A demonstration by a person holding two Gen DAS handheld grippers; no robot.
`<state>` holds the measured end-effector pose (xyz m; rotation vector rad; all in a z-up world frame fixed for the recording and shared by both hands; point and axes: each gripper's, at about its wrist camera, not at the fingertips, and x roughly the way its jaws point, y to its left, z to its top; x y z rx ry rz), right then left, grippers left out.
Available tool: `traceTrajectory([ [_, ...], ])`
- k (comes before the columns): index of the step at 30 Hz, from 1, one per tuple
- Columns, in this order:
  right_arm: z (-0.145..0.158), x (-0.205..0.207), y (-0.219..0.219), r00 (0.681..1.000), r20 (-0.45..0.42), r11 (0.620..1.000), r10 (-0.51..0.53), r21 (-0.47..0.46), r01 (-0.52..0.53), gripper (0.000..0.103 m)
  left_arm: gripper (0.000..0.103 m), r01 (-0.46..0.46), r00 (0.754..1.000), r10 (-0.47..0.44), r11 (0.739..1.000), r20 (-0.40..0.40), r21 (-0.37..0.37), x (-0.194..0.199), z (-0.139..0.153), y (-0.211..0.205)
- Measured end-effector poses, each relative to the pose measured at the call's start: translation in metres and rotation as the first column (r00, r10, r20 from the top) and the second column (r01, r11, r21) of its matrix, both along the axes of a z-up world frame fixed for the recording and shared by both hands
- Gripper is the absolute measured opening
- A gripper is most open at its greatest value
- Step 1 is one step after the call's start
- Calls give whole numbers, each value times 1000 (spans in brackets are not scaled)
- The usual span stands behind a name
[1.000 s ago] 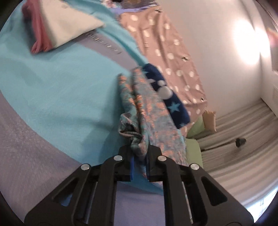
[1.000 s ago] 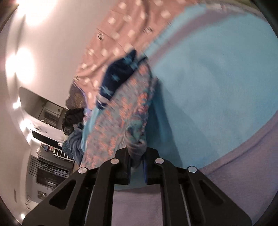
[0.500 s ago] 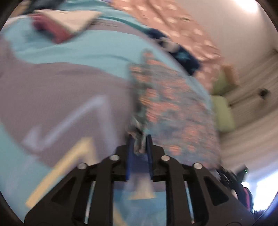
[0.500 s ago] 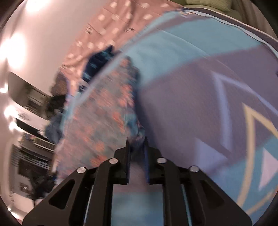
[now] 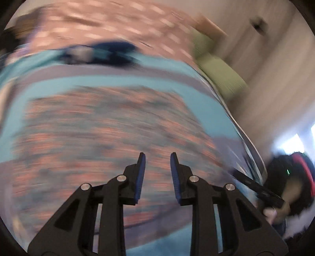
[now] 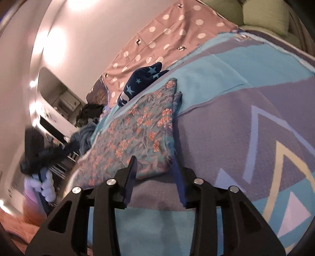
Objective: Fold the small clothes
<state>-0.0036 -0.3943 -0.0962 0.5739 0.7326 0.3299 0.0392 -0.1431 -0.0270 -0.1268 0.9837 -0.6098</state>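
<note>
- Whereas both grippers were pinching bunched corners of the floral garment (image 6: 137,135) a second ago, now lying released and spread flat on the blanket (image 6: 246,122), its near edge just ahead of the right gripper (image 6: 154,163).
- Standing with fingers apart and nothing between the blue pads (image 6: 178,177), that right gripper, hovering just over the garment's near corner and the grey band of the blanket.
- Likewise showing fingers apart and empty, the left gripper (image 5: 157,159), with the floral fabric (image 5: 110,137) filling the view beneath it; heavily motion-blurred here, so contact with the cloth impossible to judge.
- No longer hanging in a narrow twisted strip as before, but lying as a broad, roughly rectangular panel, one long edge doubled over in a fold along its right side in the right wrist view.
- Resting just beyond the garment's far end, apart from it, a navy star-print piece (image 6: 143,78), overlapping the polka-dot sheet (image 6: 167,37).
- Showing past the blanket's far edge, green cushions (image 6: 263,13).
- Appearing at the right edge of the left wrist view, the other gripper's black frame, held by a hand (image 5: 279,210).
- Showing no readable brand, label or writing anywhere; only small dark figures printed on the polka-dot sheet, too small to make out.
</note>
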Motion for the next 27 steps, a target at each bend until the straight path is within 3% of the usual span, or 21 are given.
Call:
traceTrajectory([
  [3, -7, -12, -27, 998, -11, 998, -69, 4, 69, 38, 32, 199, 980, -197, 979, -32, 49, -20, -19, -74],
  [5, -13, -23, -50, 990, -22, 990, -136, 21, 137, 38, 39, 311, 950, -309, 945, -34, 105, -37, -30, -117],
  [9, -22, -38, -76, 978, -41, 977, -205, 52, 207, 38, 50, 396, 906, -421, 878, 42, 269, -59, -43, -167],
  [12, -25, -40, -81, 976, -39, 974, -213, 73, 215, 39, 46, 381, 897, -435, 847, 73, 371, -57, -56, -185],
  [13, -25, -40, -80, 978, -35, 975, -208, 75, 210, 39, 28, 364, 901, -428, 840, 78, 402, -50, -61, -189],
  [14, -24, -39, -78, 980, -29, 978, -196, 71, 197, 39, 19, 346, 912, -404, 849, 68, 400, -41, -63, -188],
  [15, -22, -37, -75, 983, -23, 981, -183, 63, 184, 39, 10, 324, 931, -362, 877, 43, 356, -32, -60, -181],
  [17, -20, -37, -72, 989, -11, 987, -151, 51, 151, 39, 8, 280, 958, -287, 926, -10, 251, -19, -52, -154],
  [18, -19, -35, -68, 992, -4, 991, -124, 39, 124, 39, 8, 262, 964, -267, 935, -9, 239, -14, -49, -147],
  [23, -9, -10, -39, 999, 15, 997, 47, -68, -46, 39, 8, 208, 977, -213, 956, 1, 205, -7, -40, -114],
  [27, 5, 20, -13, 973, 49, 969, 225, -112, -219, 39, 8, 207, 977, -213, 960, 12, 190, -12, -41, -113],
])
